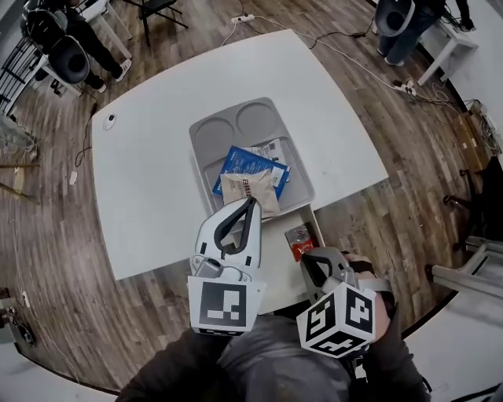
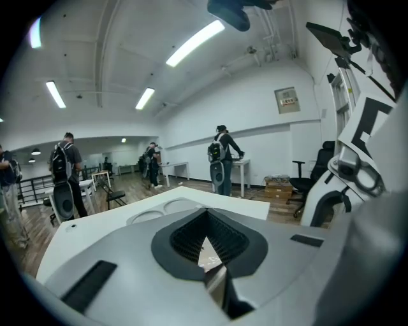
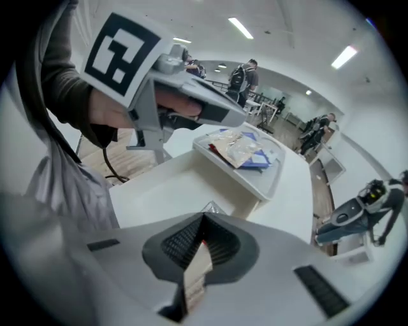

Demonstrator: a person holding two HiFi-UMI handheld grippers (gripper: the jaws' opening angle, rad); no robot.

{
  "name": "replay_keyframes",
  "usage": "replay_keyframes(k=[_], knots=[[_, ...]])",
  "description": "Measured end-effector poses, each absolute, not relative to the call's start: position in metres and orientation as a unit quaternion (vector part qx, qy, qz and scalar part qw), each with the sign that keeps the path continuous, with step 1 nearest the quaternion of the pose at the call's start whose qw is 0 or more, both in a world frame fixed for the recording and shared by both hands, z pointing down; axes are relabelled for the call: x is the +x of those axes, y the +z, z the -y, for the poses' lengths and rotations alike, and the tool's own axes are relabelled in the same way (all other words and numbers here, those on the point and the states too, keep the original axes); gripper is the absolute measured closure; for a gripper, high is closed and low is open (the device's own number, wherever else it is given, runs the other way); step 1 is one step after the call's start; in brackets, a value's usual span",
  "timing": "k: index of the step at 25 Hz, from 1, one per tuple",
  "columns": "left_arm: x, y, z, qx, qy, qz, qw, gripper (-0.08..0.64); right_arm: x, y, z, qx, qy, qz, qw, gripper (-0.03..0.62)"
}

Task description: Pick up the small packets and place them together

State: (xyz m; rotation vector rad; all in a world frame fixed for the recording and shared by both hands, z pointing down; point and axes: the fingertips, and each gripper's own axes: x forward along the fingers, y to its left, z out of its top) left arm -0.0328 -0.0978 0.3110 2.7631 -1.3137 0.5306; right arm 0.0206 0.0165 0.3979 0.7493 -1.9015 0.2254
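A grey tray on the white table holds a blue packet, a pale printed packet and a beige packet on top. My left gripper reaches to the beige packet's near edge and is shut on it; a pale sheet shows between its pads. My right gripper is shut on a small red packet over a white box at the table's near edge. The right gripper view shows that packet pinched between the pads, with the tray and its packets ahead.
A small white device lies at the table's far left. Cables run over the wooden floor behind the table. People with backpacks stand at desks further back. A chair stands beyond the table.
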Motion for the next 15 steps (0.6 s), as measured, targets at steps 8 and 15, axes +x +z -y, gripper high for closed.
replay_keyframes(k=[8, 15], knots=[[0.022, 0.353, 0.044, 0.907, 0.272, 0.321, 0.021, 0.560, 0.055, 0.376, -0.041, 0.378, 0.111, 0.798, 0.456, 0.589], [0.049, 0.383, 0.028, 0.904, 0.314, 0.287, 0.047, 0.560, 0.077, 0.370, -0.056, 0.413, 0.117, 0.792, 0.435, 0.588]])
